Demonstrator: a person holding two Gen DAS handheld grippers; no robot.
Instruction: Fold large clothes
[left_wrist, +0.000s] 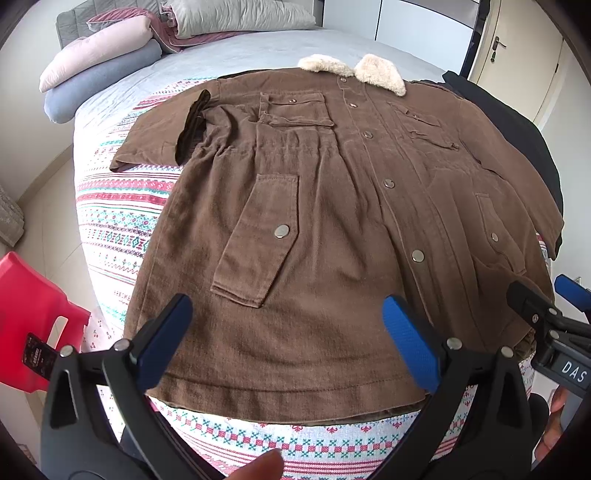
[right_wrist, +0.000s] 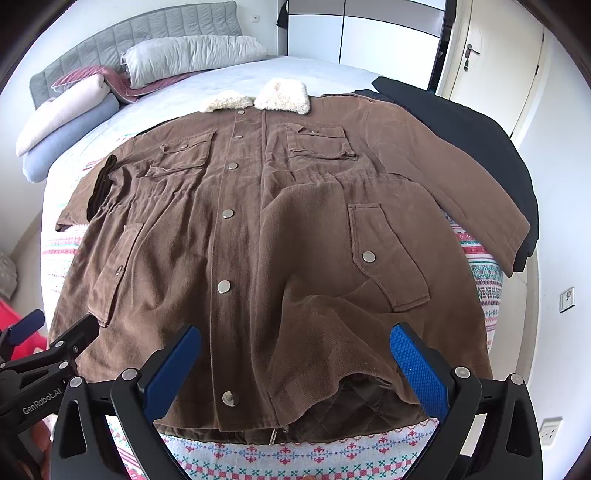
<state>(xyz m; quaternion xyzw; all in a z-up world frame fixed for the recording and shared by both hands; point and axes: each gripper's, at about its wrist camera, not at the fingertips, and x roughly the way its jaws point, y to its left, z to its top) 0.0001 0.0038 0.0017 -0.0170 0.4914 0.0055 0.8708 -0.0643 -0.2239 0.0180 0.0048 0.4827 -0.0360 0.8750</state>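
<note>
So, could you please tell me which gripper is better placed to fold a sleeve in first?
Probably the left gripper: the sleeve on its side already lies partly folded over the coat.

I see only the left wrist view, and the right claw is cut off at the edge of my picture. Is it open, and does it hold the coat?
Observer: The right claw is open. Its fingers stand wide apart near the hem of the brown coat and grip nothing.
Operator: Does the hem lie flat on that side?
Observer: No. It is lifted there, and a dark quilted lining shows under it.
Operator: What is at the bottom of the front opening?
Observer: A small metal zipper end shows just below the hem.
</note>
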